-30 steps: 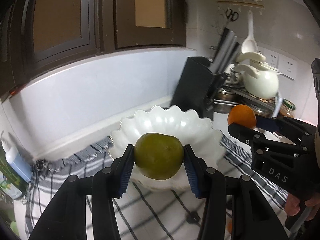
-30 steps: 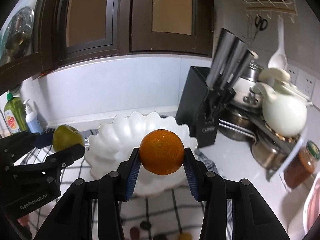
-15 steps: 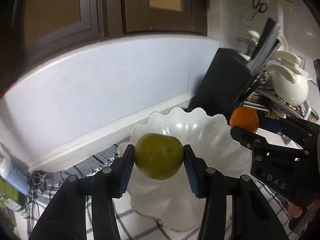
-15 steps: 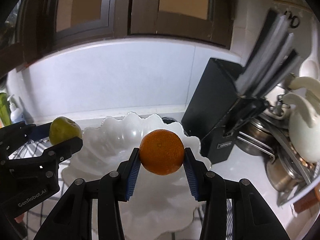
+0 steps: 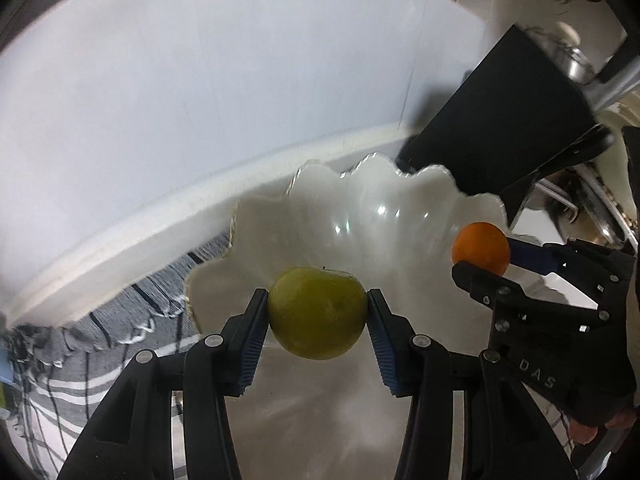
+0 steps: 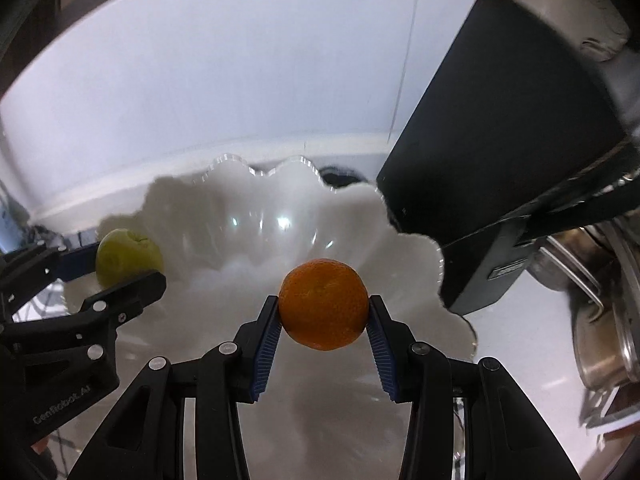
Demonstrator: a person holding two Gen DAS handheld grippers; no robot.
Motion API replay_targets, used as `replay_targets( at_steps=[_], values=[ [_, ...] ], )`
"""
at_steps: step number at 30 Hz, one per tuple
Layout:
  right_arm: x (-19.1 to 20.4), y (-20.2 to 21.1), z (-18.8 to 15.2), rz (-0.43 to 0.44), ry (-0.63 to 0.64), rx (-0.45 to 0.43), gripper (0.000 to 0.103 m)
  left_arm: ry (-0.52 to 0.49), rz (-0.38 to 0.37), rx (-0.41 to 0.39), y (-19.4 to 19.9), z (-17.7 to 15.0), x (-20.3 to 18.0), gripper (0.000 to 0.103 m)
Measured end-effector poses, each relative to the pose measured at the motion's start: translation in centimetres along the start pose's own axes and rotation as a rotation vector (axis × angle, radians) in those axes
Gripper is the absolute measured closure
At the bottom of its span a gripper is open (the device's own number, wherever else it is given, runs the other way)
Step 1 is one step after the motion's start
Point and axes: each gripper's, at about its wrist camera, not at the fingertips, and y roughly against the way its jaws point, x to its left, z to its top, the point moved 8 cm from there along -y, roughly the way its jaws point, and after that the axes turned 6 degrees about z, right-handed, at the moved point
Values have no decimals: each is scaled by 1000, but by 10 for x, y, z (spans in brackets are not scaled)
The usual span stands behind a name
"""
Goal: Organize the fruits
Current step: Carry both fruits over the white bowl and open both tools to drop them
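Observation:
My left gripper [image 5: 317,316] is shut on a green apple [image 5: 317,313], held over the near left part of a white scalloped bowl [image 5: 380,216]. My right gripper [image 6: 323,312] is shut on an orange [image 6: 323,304] above the same bowl [image 6: 248,232], toward its right side. In the left wrist view the orange [image 5: 481,247] and the right gripper [image 5: 486,258] show at the right. The right wrist view has the apple [image 6: 128,256] and the left gripper [image 6: 120,266] at its left. The inside of the bowl holds no fruit that I can see.
A black knife block [image 6: 500,152] stands just right of the bowl, with steel pots [image 6: 600,312] beyond it. A white backsplash wall [image 5: 200,100] runs behind. A grey checked cloth [image 5: 100,344] lies under the bowl's left side. A person's fingers [image 5: 584,432] hold the right gripper.
Both grippers have moved forward and down over the bowl, tilting downward, each still holding its fruit. The bowl now fills more of both views and the cabinets have left the frame.

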Motion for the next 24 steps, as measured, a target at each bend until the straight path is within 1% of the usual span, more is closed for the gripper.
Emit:
replay_targets(
  at_steps=[4,8,10,11,12,13,16,20,24],
  values=[
    [1,-14,-7,8,10,47,59,11,-9,50,-14,-4,2,55],
    [0,-17,-11,6,11,61,58,-17,13,52,-17,-5,0,54],
    [-1,-18,-13,8,15,71,55,-21,31,28,-14,-2,0,47],
    [-2,-18,-14,0,14,67,52,-24,48,14,-11,-1,1,37],
    [-3,-17,-14,-10,13,61,43,-28,67,0,-7,1,3,30],
    [-4,-14,-13,-19,12,51,40,-31,82,-13,-3,2,4,30],
    [-7,-4,-12,-28,3,27,40,-16,124,-31,5,9,12,30],
    [-9,17,-12,-38,-25,-13,40,16,143,-60,26,9,21,27],
    [-6,40,-14,-50,-22,-64,40,5,165,-102,47,8,22,25]
  ],
)
